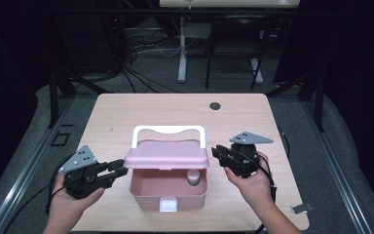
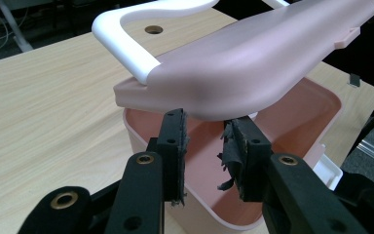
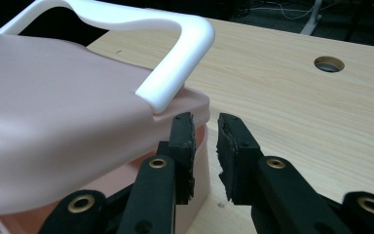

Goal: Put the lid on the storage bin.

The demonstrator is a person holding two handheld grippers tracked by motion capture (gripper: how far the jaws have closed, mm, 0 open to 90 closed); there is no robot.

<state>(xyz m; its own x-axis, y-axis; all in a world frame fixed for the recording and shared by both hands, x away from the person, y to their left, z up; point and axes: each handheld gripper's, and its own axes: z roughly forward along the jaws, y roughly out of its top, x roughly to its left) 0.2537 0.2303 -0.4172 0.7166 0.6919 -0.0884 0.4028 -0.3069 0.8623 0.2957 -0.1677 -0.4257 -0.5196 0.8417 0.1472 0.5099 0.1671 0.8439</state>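
Note:
A pink box [image 1: 146, 195] stands at the near middle of the table. Its pink lid [image 1: 166, 154] sits raised and tilted over it, with a white handle [image 1: 168, 129] at the back. A small jar [image 1: 193, 177] stands inside at the right, and a white latch [image 1: 168, 205] is on the front wall. My left gripper [image 1: 119, 169] is at the lid's left edge, open. In the left gripper view its jaws [image 2: 205, 126] reach just under the lid [image 2: 253, 53] with nothing pinched. My right gripper [image 1: 217, 153] is open beside the lid's right corner [image 3: 53, 97], its jaws [image 3: 205, 124] holding nothing.
The wooden table [image 1: 126, 112] has a round cable hole [image 1: 215, 105] at the back right. Bare tabletop lies behind and to both sides of the box. A small metal clip [image 1: 302, 208] lies off the table's right edge. Cables and a table leg [image 1: 182, 48] are beyond.

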